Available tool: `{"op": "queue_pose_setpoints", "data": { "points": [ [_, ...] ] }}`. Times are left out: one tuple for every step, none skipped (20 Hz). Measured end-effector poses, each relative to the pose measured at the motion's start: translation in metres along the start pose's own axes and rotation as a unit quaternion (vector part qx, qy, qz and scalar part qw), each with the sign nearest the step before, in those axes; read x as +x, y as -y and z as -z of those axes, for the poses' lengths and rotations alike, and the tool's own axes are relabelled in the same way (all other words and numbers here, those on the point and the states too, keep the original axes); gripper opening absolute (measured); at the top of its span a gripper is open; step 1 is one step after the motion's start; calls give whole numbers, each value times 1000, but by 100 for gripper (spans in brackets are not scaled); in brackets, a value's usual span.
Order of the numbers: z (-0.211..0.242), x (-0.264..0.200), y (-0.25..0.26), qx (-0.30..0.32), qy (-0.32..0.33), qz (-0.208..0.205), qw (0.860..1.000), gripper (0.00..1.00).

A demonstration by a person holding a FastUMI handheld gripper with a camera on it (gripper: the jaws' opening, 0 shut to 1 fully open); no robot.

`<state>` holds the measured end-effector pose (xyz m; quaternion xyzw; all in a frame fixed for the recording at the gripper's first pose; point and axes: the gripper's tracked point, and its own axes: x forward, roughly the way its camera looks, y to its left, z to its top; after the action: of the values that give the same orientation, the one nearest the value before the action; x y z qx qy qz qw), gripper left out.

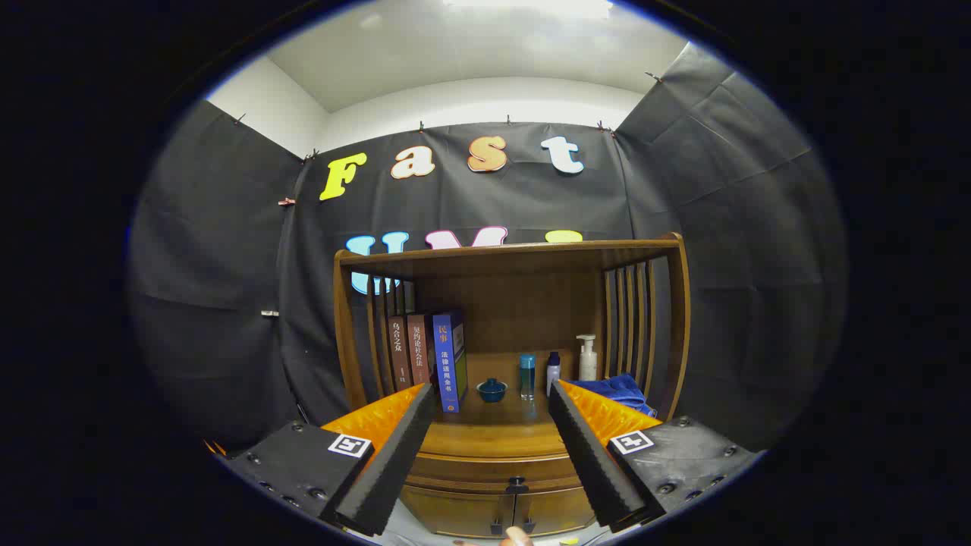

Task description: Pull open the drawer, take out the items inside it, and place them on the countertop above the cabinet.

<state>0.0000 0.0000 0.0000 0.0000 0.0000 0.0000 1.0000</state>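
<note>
Gripper (489,447) fingers spread wide, holding nothing. Curved-front brown wooden drawer (493,472) shut, straight ahead and below fingertips, long axis crosswise; small dark knob (516,481) centred between fingers. Wooden countertop (497,432) just above drawer.

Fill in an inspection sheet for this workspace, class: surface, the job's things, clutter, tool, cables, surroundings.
Surface: wooden countertop under a shelf hutch, bare at the front.
Job's things: drawer shut, its knob between the fingers and below them; contents hidden.
Clutter: three upright books, small blue lidded pot, blue-capped bottle, small bottle, pump bottle, blue cloth, all at the back.
Tool: tool open, holding nothing, facing the cabinet.
Cables: nothing seen.
Surroundings: black cloth walls, white ceiling.
</note>
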Motion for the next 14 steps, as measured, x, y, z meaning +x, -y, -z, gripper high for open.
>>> {"op": "queue_pose_setpoints", "data": {
  "points": [
    [1, 0, 3, 0, -1, 3, 1000, 99],
    [2, 1, 3, -1, -3, 4, 1000, 99],
    [3, 1, 3, -1, -4, 4, 1000, 98],
    [3, 1, 3, 0, -6, 4, 1000, 98],
    [4, 2, 3, 0, -7, 5, 1000, 99],
    [3, 2, 3, 0, -8, 6, 1000, 99],
    [4, 3, 4, -1, -7, 7, 1000, 99],
    [2, 4, 2, -1, -6, 6, 1000, 99],
    [1, 4, 0, -4, -5, 3, 1000, 99],
    [-1, 4, -2, -10, -3, 3, 1000, 99],
    [-3, 5, -2, -16, -1, 5, 1000, 99],
    [-3, 5, -3, -20, -2, 4, 1000, 99],
    [-2, 4, -6, -21, -1, 0, 1000, 99],
    [-4, 4, -8, -23, 2, -3, 1000, 99]
  ]
}}
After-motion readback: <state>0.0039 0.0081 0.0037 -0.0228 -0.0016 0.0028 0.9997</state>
